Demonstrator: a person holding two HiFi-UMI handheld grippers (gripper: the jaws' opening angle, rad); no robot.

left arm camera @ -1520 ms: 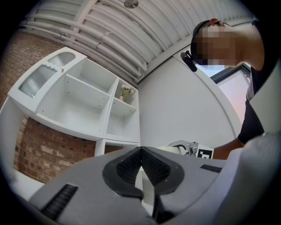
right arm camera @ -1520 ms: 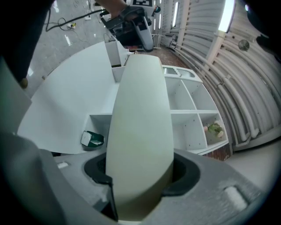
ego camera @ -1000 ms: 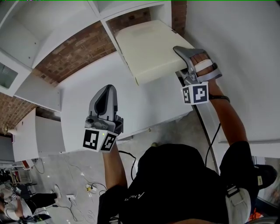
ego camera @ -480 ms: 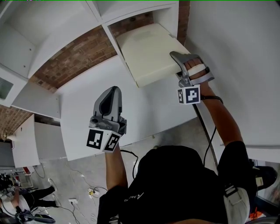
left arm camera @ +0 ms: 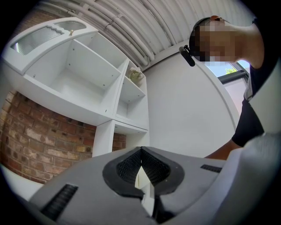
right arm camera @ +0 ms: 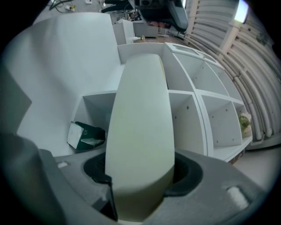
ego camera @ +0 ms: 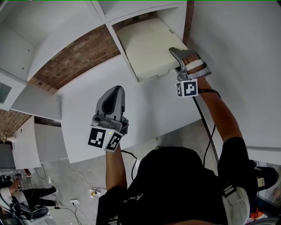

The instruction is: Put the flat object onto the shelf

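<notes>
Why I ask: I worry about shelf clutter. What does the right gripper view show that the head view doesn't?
Only the right gripper view: a green-and-white carton lying in a compartment, left of the flat object. Only the head view: the left gripper, shut and empty. Both: the flat object between the right gripper's opening jaws, and the shelf.

flat object [ego camera: 147,46]: cream, slab-like | lying partly inside white shelf [ego camera: 140,9] compartment

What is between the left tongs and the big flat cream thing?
Just bare white surface. The head view shows the left tongs over it, and nothing sits on it up to the flat cream thing.
</notes>
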